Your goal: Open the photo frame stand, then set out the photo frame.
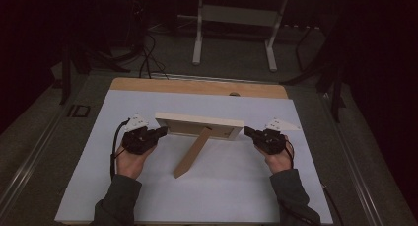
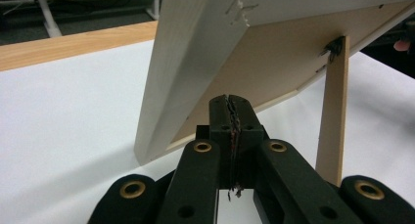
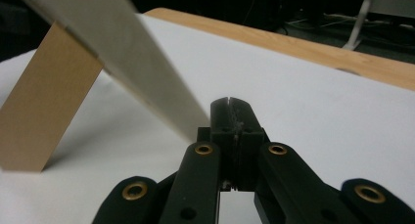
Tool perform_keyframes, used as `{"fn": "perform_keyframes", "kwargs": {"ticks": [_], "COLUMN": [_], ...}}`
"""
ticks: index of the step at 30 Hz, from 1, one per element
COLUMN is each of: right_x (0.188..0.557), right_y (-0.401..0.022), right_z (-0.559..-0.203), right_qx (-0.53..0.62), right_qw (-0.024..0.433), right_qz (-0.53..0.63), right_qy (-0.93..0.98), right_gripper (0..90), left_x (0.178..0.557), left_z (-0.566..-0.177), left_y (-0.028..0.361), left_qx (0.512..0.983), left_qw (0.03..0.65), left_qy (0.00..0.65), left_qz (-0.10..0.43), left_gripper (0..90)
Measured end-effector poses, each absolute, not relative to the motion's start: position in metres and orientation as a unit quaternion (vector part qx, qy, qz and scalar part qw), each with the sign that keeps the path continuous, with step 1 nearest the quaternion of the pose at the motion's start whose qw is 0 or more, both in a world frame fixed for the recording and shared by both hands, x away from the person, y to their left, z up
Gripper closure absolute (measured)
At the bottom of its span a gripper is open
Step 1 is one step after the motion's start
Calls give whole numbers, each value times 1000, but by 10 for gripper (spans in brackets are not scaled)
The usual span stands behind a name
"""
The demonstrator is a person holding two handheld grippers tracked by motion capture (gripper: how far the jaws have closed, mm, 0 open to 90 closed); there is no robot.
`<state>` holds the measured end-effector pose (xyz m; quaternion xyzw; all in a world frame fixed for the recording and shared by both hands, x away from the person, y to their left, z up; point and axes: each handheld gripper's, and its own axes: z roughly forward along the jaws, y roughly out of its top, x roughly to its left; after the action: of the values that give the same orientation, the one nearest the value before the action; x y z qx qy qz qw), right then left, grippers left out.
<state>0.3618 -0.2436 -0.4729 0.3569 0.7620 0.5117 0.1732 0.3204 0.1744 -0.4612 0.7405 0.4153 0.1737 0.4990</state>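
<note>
Both sets of fingers pressed together, empty, at either end of a standing picture frame.

We see the left gripper (image 1: 160,132) with its fingers (image 2: 230,121) shut flat against each other, nothing between them, their tips just before the lower back edge of the picture frame (image 1: 199,122); whether they touch it we cannot tell. The right gripper (image 1: 248,132) has its fingers (image 3: 230,121) closed the same way, beside the frame's right end. In the high view our hands come in from the near edge, sleeves low over the table (image 1: 222,186), each gripper aimed inward at the frame, which stands mid-table leaning on its stand (image 1: 192,152). The left gripper view gives us the brown backing board (image 2: 274,62) and the stand's hinge; the right gripper view gives us the pale frame edge (image 3: 122,53) close up.
</note>
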Motion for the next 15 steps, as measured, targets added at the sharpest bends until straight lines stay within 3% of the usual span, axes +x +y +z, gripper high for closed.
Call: {"fn": "perform_keyframes", "kwargs": {"ticks": [15], "right_x": [387], "right_y": [-222], "right_z": [-461], "right_qx": [373], "right_qw": [165], "right_qz": [527], "right_qy": [745], "right_gripper": [895], "left_x": [325], "left_z": [-457], "left_y": [174], "left_qx": [741], "left_qw": [498], "left_qy": [414], "left_qz": [176], "left_gripper": [900]}}
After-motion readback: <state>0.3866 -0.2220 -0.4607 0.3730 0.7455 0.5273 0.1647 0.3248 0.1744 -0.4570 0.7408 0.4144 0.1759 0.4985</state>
